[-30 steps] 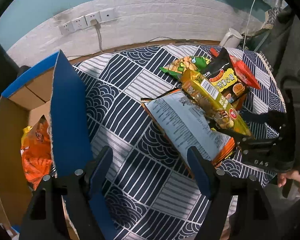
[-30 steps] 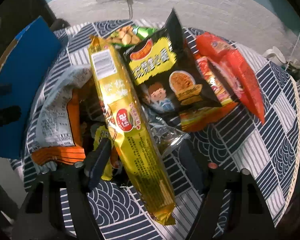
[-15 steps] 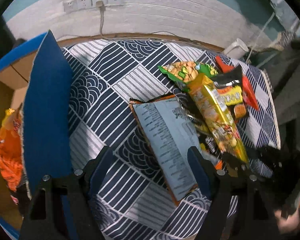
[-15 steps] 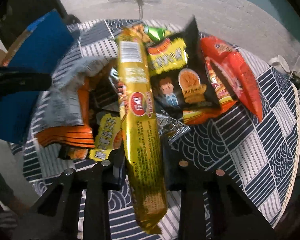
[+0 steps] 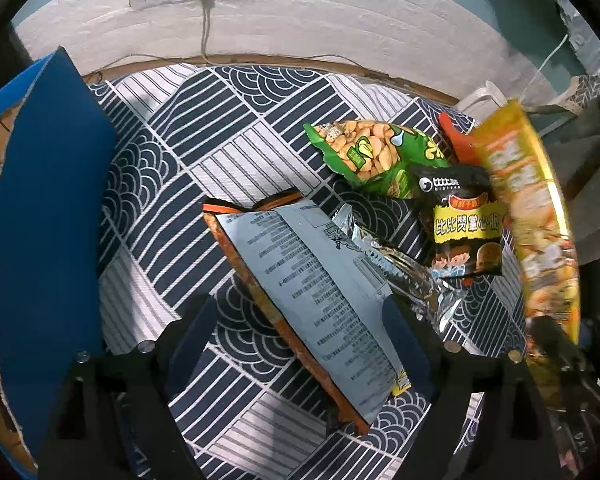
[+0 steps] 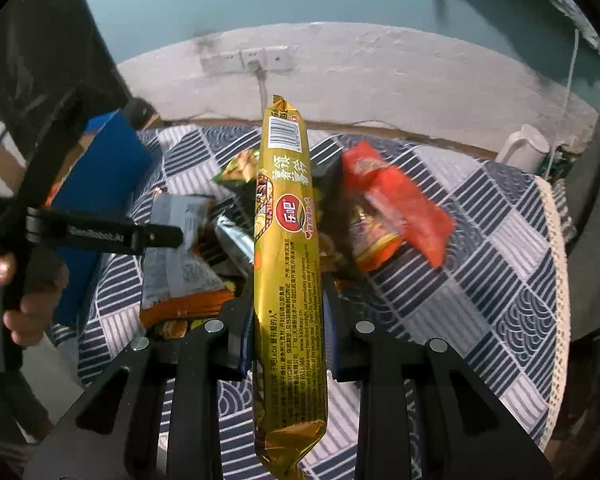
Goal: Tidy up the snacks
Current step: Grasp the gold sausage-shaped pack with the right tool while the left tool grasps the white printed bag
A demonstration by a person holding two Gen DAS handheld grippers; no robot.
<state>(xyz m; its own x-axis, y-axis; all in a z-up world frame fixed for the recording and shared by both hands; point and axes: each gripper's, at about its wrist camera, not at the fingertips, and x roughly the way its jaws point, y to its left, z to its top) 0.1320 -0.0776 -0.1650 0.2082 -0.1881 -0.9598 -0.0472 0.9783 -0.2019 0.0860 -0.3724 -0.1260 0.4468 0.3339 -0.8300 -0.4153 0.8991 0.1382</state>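
The right tongs [image 6: 286,320] were clamped on a long gold snack pack [image 6: 288,264], held clear above the patterned surface [image 6: 480,280]. The left tongs [image 5: 300,320] were opening wide, hovering over an orange bag [image 5: 320,300] lying printed side up, not gripping it. Green [image 5: 376,156], black [image 5: 464,224] and red [image 6: 400,204] packets lay nearby.
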